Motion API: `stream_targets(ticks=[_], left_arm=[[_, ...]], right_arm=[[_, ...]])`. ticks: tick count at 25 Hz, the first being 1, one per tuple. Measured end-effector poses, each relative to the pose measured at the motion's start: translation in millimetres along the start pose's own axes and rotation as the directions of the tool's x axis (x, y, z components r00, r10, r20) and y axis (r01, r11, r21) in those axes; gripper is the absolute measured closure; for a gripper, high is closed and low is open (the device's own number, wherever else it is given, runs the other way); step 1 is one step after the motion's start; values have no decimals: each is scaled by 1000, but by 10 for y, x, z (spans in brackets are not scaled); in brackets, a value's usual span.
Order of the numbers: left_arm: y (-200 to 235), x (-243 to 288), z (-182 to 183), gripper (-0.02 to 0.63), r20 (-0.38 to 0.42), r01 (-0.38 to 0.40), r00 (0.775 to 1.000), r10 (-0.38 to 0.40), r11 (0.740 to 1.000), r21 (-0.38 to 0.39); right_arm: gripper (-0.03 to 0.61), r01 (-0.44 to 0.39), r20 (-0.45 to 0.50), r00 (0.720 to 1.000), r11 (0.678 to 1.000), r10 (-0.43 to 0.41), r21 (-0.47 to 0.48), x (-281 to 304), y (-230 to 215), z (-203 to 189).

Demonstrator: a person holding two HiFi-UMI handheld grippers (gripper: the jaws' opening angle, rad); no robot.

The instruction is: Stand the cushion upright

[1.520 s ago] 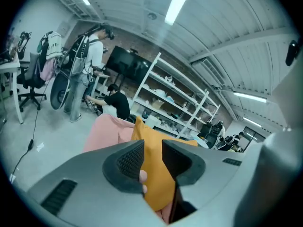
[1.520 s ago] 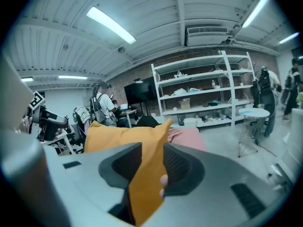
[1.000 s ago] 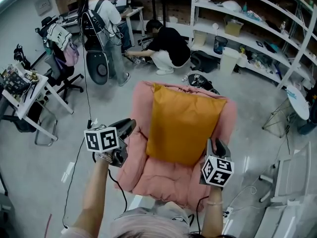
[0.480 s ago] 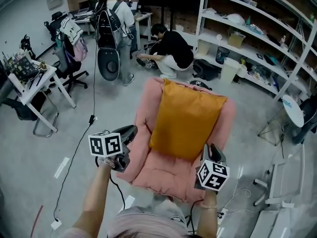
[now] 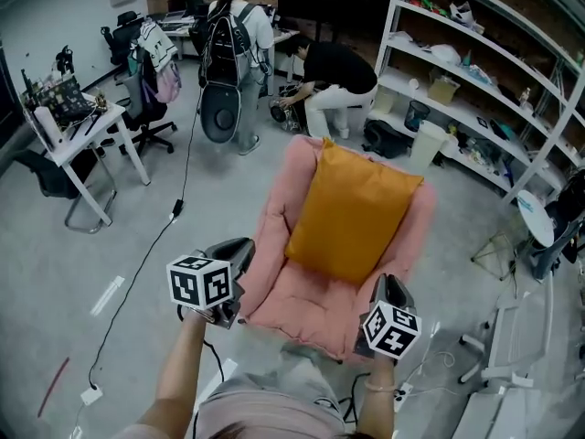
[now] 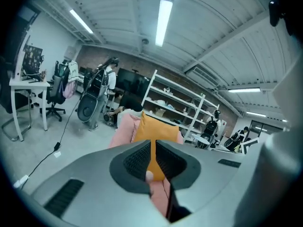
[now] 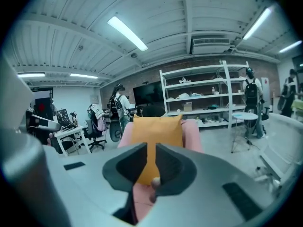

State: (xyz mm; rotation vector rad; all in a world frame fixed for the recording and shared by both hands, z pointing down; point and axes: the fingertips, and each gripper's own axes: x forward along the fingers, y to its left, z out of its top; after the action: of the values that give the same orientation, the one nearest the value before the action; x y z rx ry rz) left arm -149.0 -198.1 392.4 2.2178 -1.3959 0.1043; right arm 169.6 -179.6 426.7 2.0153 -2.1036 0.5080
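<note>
From the head view, the orange cushion stands against the pink chair's back. Your left gripper and right gripper are clear of the chair's front corners, so back off without brushing it. Left gripper view: jaws have just been closing, a slit apart, empty. Right gripper view: the same, which overhead hides.

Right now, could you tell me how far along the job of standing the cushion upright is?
Done, it seems: the orange square fabric cushion stands upright against the back of the pink padded armchair. In hand: nothing. The left hand-held gripper and right hand-held gripper are clear of it, their jaws having just been closing to a narrow gap with nothing between them. Left to do: apparently nothing.
</note>
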Motion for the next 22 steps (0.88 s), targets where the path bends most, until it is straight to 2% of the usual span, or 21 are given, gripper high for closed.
stream_targets(ticks=[6, 11, 17, 22], left_arm=[[-183, -510, -253, 584, 10, -1, 1000, 1, 1000, 14], [-265, -792, -453, 611, 11, 2, 1000, -2, 1000, -12], [-368, -1014, -473, 615, 23, 12, 1000, -12, 1000, -25], [-410, -1115, -505, 615, 35, 5, 999, -3, 998, -55]], right_arm=[[534, -15, 35, 999, 1000, 16, -23, -491, 239, -55], [545, -13, 58, 998, 999, 15, -49, -790, 363, -100], [560, 15, 72, 997, 998, -11, -58, -1028, 425, -58], [561, 5, 79, 997, 996, 2, -87, -1213, 450, -72]])
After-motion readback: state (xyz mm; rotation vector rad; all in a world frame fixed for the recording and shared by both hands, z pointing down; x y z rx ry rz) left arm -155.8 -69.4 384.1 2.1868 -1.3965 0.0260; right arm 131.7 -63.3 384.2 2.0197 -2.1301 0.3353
